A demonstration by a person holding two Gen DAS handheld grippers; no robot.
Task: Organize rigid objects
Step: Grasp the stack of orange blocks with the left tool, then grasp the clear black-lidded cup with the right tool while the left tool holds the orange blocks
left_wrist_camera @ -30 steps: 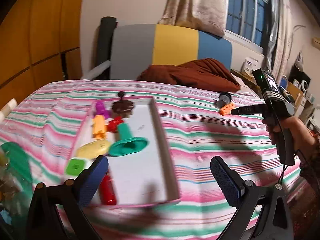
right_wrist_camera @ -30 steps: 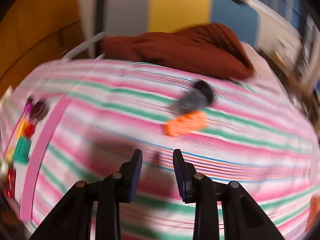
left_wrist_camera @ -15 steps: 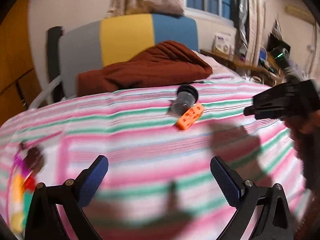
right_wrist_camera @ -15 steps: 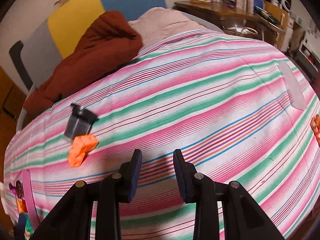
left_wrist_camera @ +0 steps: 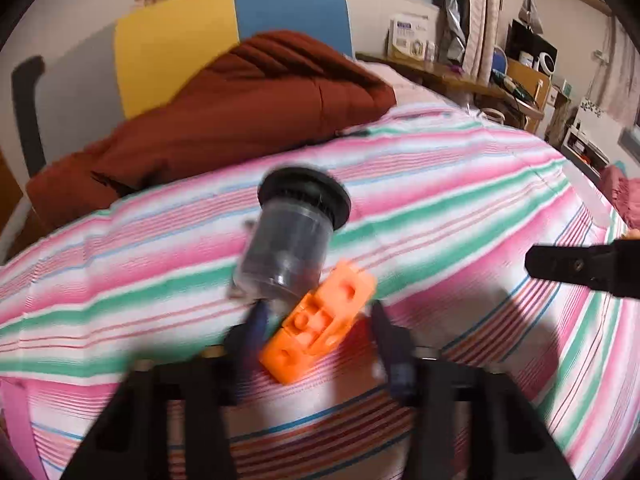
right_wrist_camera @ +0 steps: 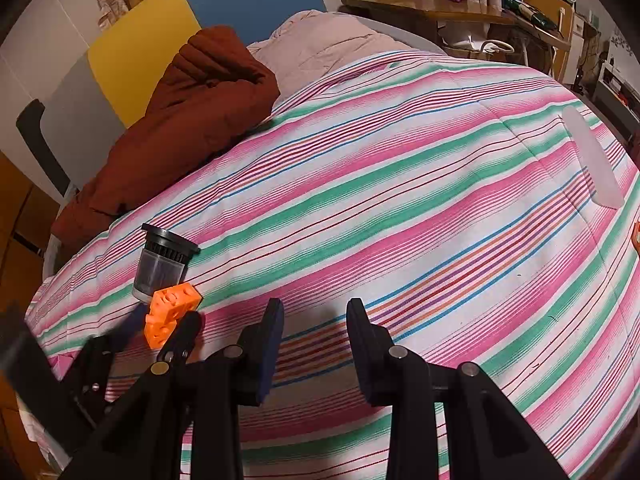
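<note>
Left gripper (left_wrist_camera: 316, 320), fingers closing around an orange block (left_wrist_camera: 320, 326) that lies on the striped bed (left_wrist_camera: 460, 200) against a clear black-capped jar (left_wrist_camera: 290, 240); right gripper (right_wrist_camera: 314, 320), fingers narrow and empty, beside it.

Block (left_wrist_camera: 320, 326) on the bedspread (left_wrist_camera: 460, 208), between the left gripper's (left_wrist_camera: 318, 334) closing jaws. Lidded jar (left_wrist_camera: 288, 240) lies just ahead of that claw, touching the block's far-left side, lid end away. Blanket (left_wrist_camera: 224, 108) behind the jar, headboard (left_wrist_camera: 224, 32) behind that. Right gripper (right_wrist_camera: 314, 330) is right of the left claw, nothing between its jaws. Desk (right_wrist_camera: 440, 8) far ahead-right.
</note>
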